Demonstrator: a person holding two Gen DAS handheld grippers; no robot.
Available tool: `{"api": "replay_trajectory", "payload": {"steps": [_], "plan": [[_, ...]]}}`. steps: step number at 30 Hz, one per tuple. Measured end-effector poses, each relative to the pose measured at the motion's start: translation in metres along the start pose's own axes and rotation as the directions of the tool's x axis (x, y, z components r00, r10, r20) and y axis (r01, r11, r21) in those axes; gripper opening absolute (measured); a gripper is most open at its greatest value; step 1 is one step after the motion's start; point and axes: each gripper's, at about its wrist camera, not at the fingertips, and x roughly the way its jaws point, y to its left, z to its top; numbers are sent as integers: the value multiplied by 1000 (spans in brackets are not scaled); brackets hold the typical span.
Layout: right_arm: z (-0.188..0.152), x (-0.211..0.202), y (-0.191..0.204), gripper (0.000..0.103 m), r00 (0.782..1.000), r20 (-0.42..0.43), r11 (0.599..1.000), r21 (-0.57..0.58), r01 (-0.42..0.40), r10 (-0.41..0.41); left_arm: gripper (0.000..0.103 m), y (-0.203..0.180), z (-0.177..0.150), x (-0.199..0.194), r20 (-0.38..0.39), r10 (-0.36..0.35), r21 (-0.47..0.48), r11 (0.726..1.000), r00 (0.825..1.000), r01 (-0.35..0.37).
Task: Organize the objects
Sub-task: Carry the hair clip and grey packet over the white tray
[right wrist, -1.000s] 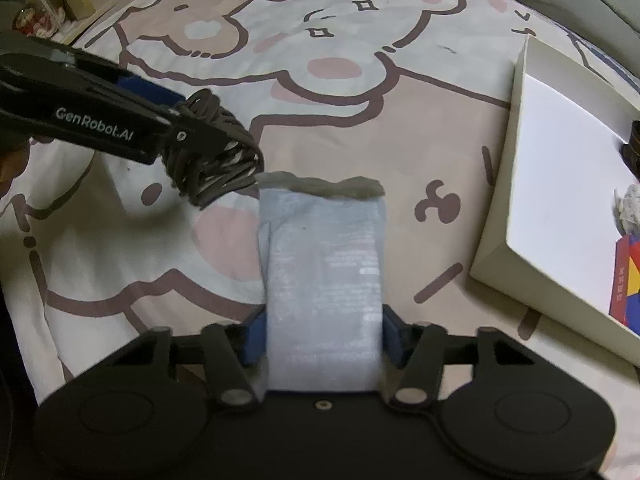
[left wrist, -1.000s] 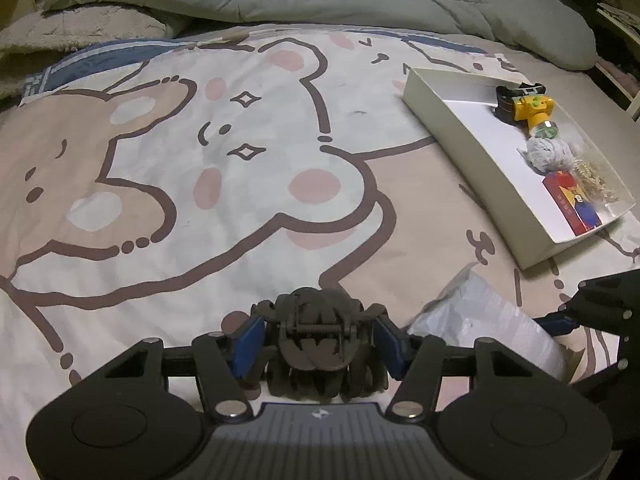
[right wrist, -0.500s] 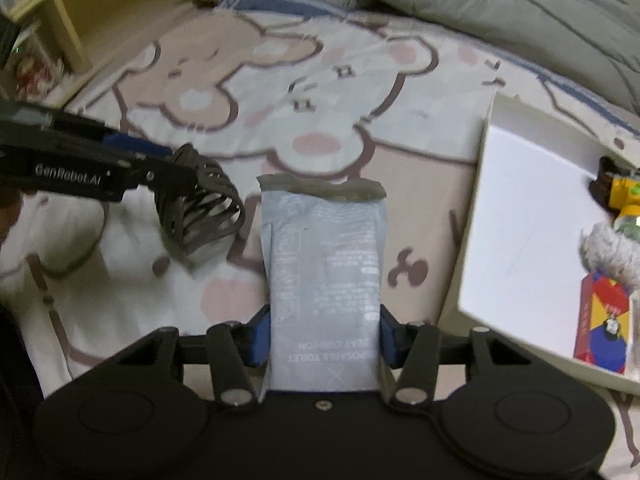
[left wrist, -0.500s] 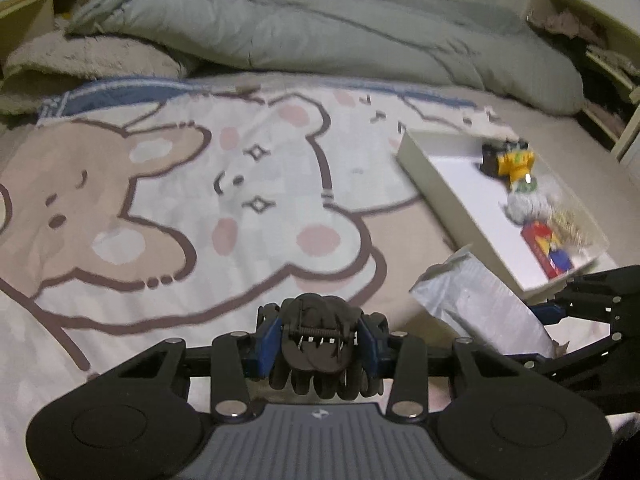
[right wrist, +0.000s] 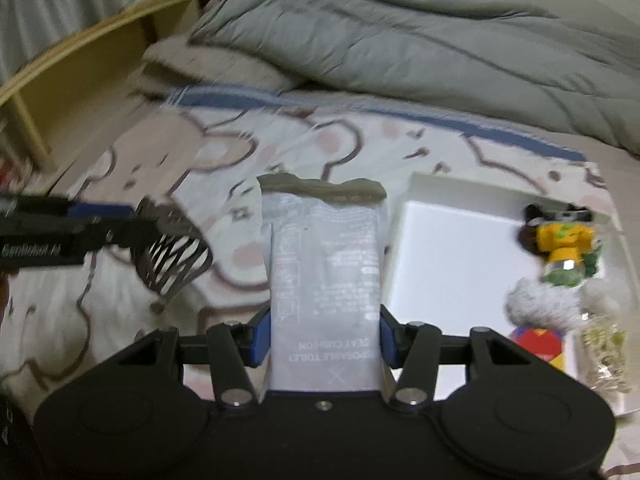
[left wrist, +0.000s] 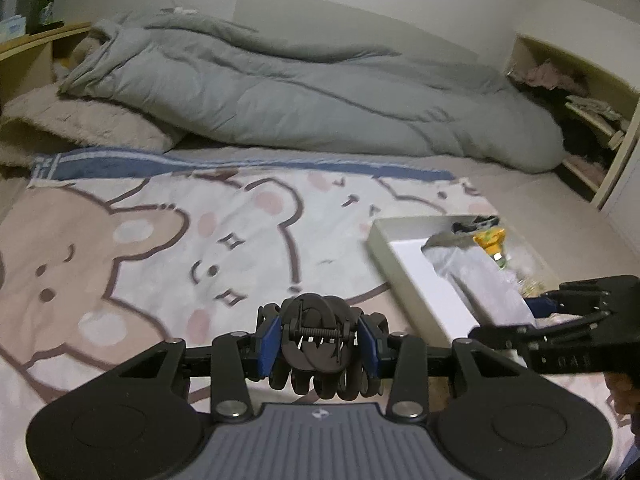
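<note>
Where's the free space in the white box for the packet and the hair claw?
The white box is bare on its left half, beside the near-left wall. Its right side is crowded: yellow toy, fluffy ball, red card box. The bear blanket left of the box is also open.

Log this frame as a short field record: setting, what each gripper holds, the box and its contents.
setting: bed with cartoon bear blanket, grey duvet behind
left gripper: shut on dark plastic claw hair clip
right gripper: shut on pale grey printed sachet, held upright
white shallow cardboard box: lies on the blanket, to the sachet's right
box contents: yellow toy, fluffy white ball, red card pack; others blurred
</note>
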Motion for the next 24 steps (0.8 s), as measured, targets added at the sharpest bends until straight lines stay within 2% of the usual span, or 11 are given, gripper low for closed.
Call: {"api": "replay_trajectory", "payload": {"steps": [6, 13, 20, 24], "plan": [[7, -7, -42, 53, 998, 39, 995, 89, 53, -56, 43, -20, 22, 7, 18, -74, 28, 997, 997, 74], [2, 7, -91, 53, 994, 12, 977, 185, 102, -106, 43, -54, 57, 20, 74, -119, 99, 989, 990, 111], [-13, 42, -117, 53, 995, -68, 953, 291, 84, -67, 43, -90, 82, 60, 78, -188, 82, 980, 979, 182], [-18, 60, -116, 54, 993, -98, 953, 289, 88, -62, 43, -107, 91, 89, 66, -215, 36, 976, 974, 213]]}}
